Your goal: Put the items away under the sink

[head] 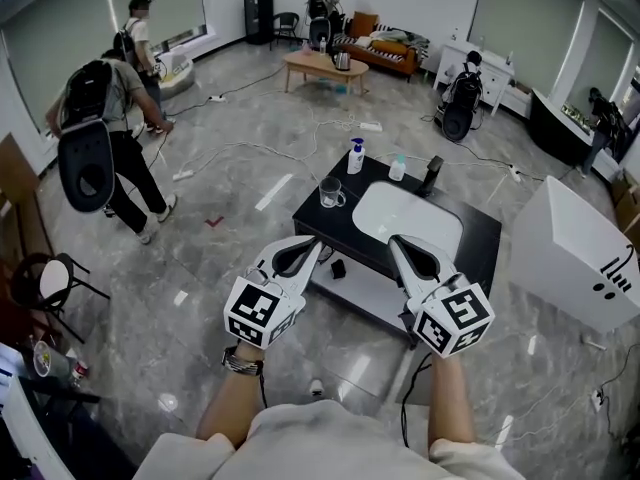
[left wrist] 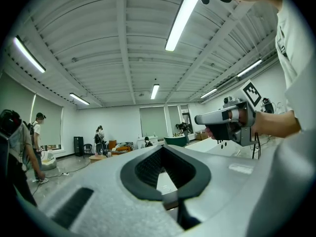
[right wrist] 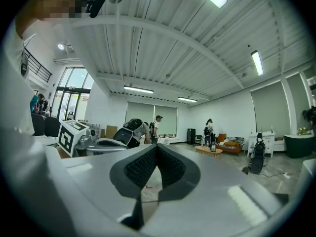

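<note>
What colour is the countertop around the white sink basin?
The countertop is black, which shows best in the head view.

Grey marble floor (head: 232, 268), wooden coffee table (head: 322, 64), ceiling strip lights (left wrist: 182, 17)

Mug (head: 330, 193) left of basin (head: 410, 220), bottle (head: 398, 168) and faucet (head: 432, 175) behind it.

Left gripper (head: 312, 242) and right gripper (head: 396, 240) — pale grey shells, black ribbed pads. Each bears a white cube (head: 262, 311) with black square markers. Black cable (head: 404, 418) below the right. Dark wristband (head: 243, 363) on the left wrist; light short-sleeved shirt (head: 330, 443).
</note>
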The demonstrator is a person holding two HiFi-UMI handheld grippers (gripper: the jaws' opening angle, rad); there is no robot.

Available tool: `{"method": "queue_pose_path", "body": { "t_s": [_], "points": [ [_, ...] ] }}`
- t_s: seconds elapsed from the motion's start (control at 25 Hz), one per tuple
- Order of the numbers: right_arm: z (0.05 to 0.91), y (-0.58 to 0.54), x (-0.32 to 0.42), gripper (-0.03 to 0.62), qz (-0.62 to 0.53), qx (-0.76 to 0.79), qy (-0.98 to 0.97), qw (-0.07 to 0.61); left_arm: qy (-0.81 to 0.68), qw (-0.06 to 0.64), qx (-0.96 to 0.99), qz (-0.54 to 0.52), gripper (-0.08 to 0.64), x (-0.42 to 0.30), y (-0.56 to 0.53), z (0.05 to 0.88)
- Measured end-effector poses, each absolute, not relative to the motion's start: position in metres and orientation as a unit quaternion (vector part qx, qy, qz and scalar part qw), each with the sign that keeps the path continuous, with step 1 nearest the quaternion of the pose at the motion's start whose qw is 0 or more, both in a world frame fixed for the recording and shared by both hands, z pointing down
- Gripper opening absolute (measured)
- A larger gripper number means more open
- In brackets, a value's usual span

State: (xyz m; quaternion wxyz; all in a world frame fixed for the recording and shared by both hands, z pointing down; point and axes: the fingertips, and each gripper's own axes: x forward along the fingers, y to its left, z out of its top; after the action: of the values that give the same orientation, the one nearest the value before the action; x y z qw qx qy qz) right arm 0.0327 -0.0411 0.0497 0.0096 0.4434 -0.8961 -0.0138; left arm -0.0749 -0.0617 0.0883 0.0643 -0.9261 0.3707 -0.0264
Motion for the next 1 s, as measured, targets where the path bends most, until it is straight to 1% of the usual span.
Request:
{"method": "queue_pose_path", "body": {
  "t_s": [0.28,0.76,1.0],
  "points": [
    [0.067,-0.094,0.034,0.006,-0.015,0.467,-0.883,0.044,0.358,0.057,-0.932,-0.029,0.005,-0.077,-0.111,0.097],
    [0.084,-0.153,0.033,0.006,-0.003,0.469,-0.881,0.054,0.362,0.035,-0.931,-0.029,0.005,-0.091,-0.161,0.116],
    [0.098,-0.206,0.038,0.015,0.006,0.455,-0.889,0.056,0.390,0.020,-0.920,-0.036,0.005,-0.098,-0.202,0.129]
  ]
}}
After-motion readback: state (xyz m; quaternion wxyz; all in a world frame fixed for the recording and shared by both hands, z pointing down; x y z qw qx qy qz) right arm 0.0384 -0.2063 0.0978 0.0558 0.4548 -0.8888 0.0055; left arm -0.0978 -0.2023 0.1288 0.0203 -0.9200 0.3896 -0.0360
